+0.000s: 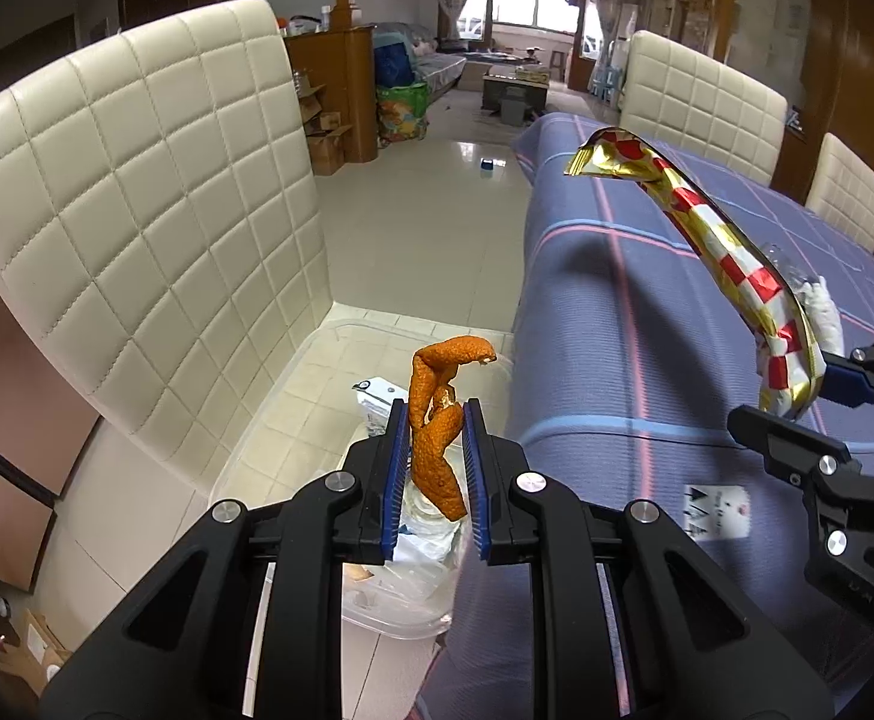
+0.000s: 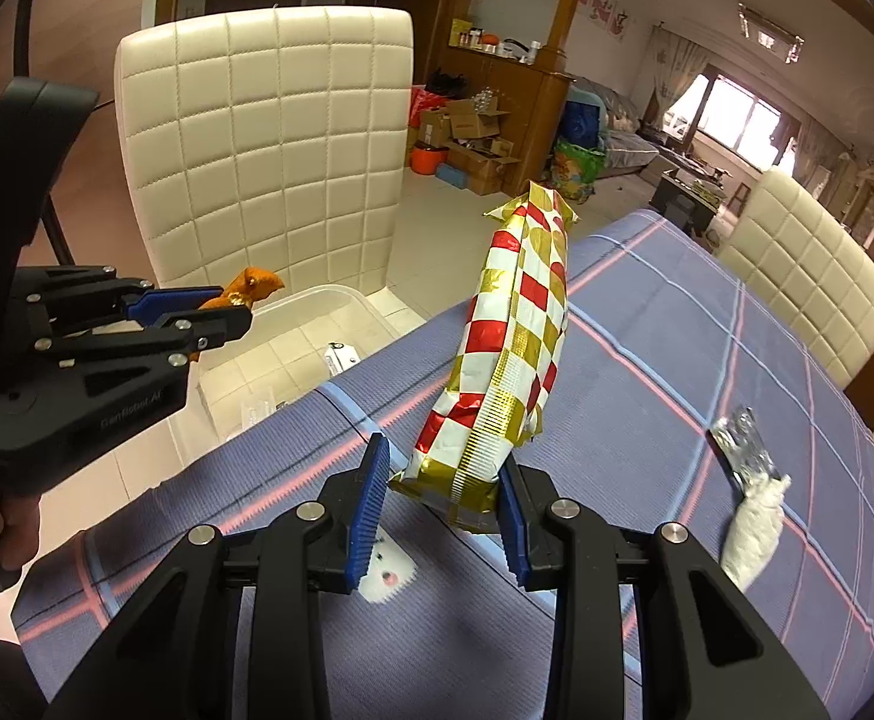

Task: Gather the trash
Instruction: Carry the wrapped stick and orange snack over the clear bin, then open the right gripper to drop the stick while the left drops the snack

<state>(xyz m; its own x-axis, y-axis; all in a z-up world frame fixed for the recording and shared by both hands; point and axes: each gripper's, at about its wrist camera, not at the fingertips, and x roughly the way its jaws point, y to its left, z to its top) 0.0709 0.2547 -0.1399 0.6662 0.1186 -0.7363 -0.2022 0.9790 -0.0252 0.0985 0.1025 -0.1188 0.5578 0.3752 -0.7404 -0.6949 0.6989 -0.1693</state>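
My left gripper (image 1: 437, 420) is shut on a curled strip of orange peel (image 1: 437, 420), which hangs over a clear plastic bin (image 1: 293, 372) on the floor beside the table. The bin holds a small white carton (image 1: 377, 396) and crumpled plastic. My right gripper (image 2: 443, 462) is shut on the lower end of a long red, white and gold checkered wrapper (image 2: 515, 324), held upright above the table's edge. The right wrist view shows the left gripper (image 2: 230, 305) and the peel (image 2: 254, 285) at the left, above the bin (image 2: 317, 300). The left wrist view shows the right gripper (image 1: 797, 396) and wrapper (image 1: 731, 246).
A blue plaid cloth (image 2: 677, 360) covers the table. On it lie a crumpled white tissue (image 2: 755, 534) and a silver foil scrap (image 2: 743, 444). A cream quilted chair (image 1: 137, 210) stands just behind the bin; more chairs (image 2: 809, 264) line the table's far side.
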